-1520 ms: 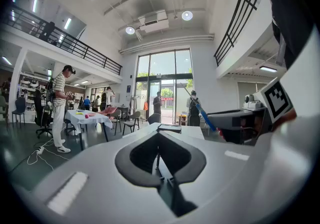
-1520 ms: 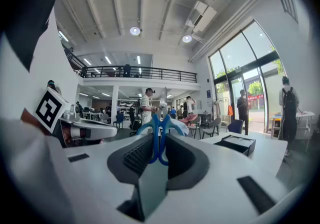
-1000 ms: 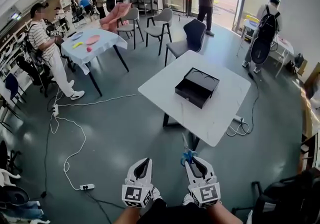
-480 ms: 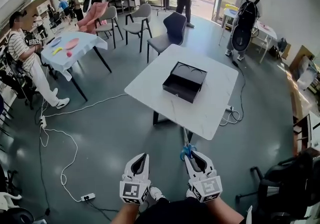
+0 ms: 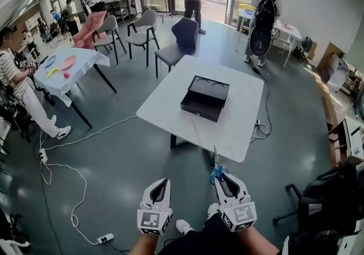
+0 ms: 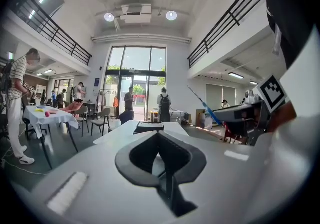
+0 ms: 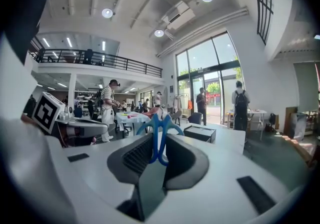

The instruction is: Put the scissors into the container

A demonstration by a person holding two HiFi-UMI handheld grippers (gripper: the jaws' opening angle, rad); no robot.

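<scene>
A black open container [image 5: 203,100] sits in the middle of a white table [image 5: 242,126] ahead of me. My right gripper [image 5: 219,176] is shut on the blue handles of the scissors [image 5: 215,164], whose blades point up toward the table's near edge. In the right gripper view the scissors [image 7: 159,129] stand between the jaws, with the container [image 7: 200,133] beyond. My left gripper [image 5: 165,182] is beside it over the floor, shut with nothing in it. The left gripper view shows the container [image 6: 148,127] ahead and the scissors [image 6: 204,105] at the right.
A cloth-covered table [image 5: 65,69] with coloured items stands at the left. Grey chairs [image 5: 176,40] stand behind the white table. Cables and a power strip [image 5: 104,238] lie on the floor at the left. Several people stand around the room. A dark chair [image 5: 321,205] is at the right.
Both grippers have moved forward toward the white table, and the table and container now lie nearer in the head view. The scissors stay in the right gripper.
</scene>
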